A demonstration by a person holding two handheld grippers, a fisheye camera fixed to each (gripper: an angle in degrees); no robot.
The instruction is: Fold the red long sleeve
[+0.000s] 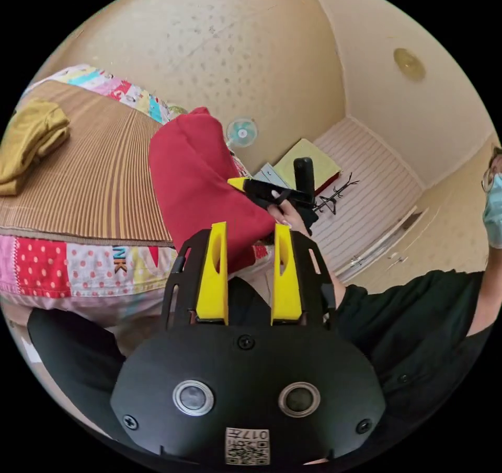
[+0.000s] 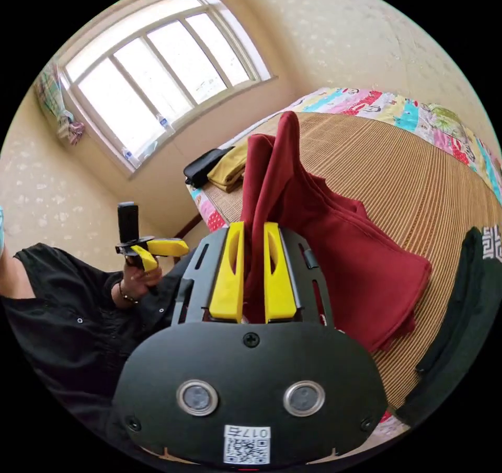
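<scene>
The red long sleeve (image 2: pixel 334 243) is seen partly folded and lifted off a bed (image 2: pixel 418 170) covered with a striped mat, one bunched end being pinched between the yellow jaws of the right hand-held gripper (image 2: pixel 253 232) while the rest is draped down onto the mat in layered panels. In the left gripper view the same garment (image 1: pixel 198 180) is shown hanging in a thick red bundle beside the bed edge, held up by the right hand-held gripper (image 1: pixel 240 183) in the person's hand (image 1: pixel 285 214). The left hand-held gripper (image 1: pixel 249 232) is held apart from the cloth with its jaws spread and nothing between them; it is also caught in the right gripper view (image 2: pixel 157 251), raised near the person's body and well away from the garment. A folded mustard garment (image 1: pixel 31 138) is left lying at the far end of the mat, and a dark garment (image 2: pixel 460 306) is seen at the near edge. By the look of the doubled layers, the first folds are judged to have been made already, with the sleeves apparently tucked in, though this cannot be confirmed from the bundle. What is left, on this reading, is for the piece to be laid flat again, folded over once more and squared off on the mat.
</scene>
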